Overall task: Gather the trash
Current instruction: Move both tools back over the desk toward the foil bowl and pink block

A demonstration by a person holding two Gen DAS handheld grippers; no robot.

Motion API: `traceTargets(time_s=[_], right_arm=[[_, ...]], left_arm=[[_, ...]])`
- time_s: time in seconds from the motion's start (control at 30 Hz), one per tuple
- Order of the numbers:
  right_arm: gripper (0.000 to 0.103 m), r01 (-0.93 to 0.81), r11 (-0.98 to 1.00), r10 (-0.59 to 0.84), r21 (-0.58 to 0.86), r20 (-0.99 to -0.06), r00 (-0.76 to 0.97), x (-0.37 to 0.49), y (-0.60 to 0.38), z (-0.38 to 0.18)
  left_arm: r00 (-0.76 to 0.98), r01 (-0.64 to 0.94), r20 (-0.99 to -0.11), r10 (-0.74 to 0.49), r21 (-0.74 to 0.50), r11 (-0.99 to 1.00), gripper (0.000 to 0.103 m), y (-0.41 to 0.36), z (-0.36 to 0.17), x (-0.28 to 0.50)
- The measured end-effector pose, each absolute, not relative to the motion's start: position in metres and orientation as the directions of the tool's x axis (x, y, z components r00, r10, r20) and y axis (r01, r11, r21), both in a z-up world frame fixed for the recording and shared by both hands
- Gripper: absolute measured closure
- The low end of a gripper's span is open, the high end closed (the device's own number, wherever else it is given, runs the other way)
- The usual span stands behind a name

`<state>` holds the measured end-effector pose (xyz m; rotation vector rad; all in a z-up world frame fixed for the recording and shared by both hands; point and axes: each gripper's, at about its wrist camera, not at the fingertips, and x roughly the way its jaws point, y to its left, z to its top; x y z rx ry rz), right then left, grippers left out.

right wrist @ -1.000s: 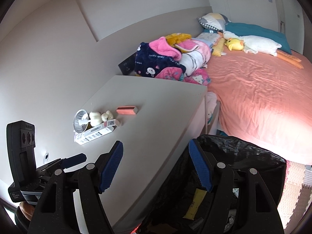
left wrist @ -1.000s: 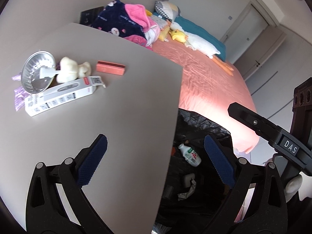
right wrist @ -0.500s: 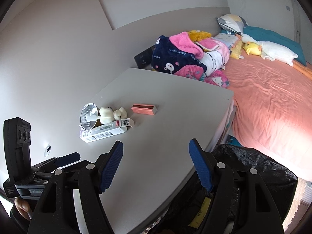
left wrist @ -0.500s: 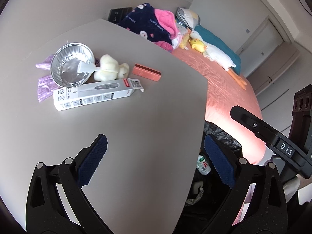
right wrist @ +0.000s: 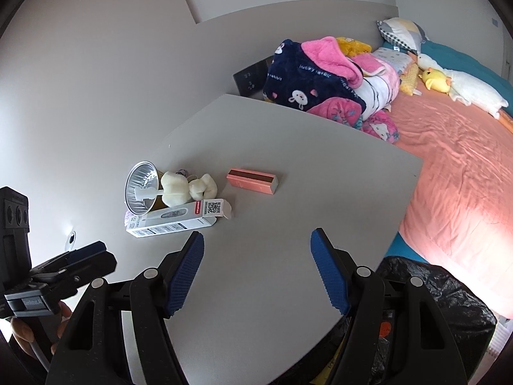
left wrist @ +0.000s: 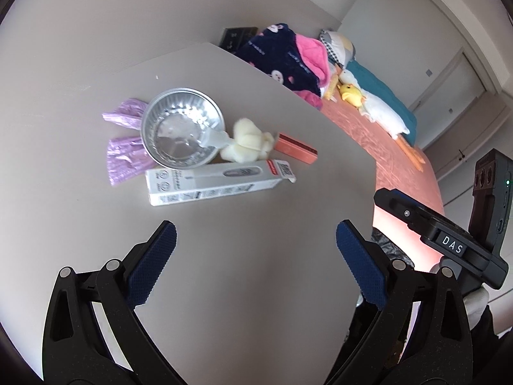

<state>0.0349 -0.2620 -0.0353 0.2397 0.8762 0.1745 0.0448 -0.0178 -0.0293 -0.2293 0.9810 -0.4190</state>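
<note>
Left wrist view: my left gripper (left wrist: 255,247) hangs with jaws apart and empty at lower centre; the white box (left wrist: 218,183), foil bowl (left wrist: 181,134) and pink box (left wrist: 296,152) lie mid-frame on the table (left wrist: 256,304). My right gripper (right wrist: 256,256) also gapes empty.

One foil bowl (left wrist: 181,128), one white box (left wrist: 211,183), one pink box (left wrist: 295,148), two purple wrappers (left wrist: 123,157) (crumpled), one black bag (right wrist: 449,301).
</note>
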Motion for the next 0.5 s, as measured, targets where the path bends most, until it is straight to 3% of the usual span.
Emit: traceTargets(time_s=[0.5], right_arm=[[0.032, -0.081, 0.975, 0.214, 0.207, -0.774, 0.596, 0.092, -0.242, -0.053]], left_arm=[[0.508, 0.177, -0.764, -0.397, -0.359, 0.916, 0.007, 0.002, -0.032, 0.107]])
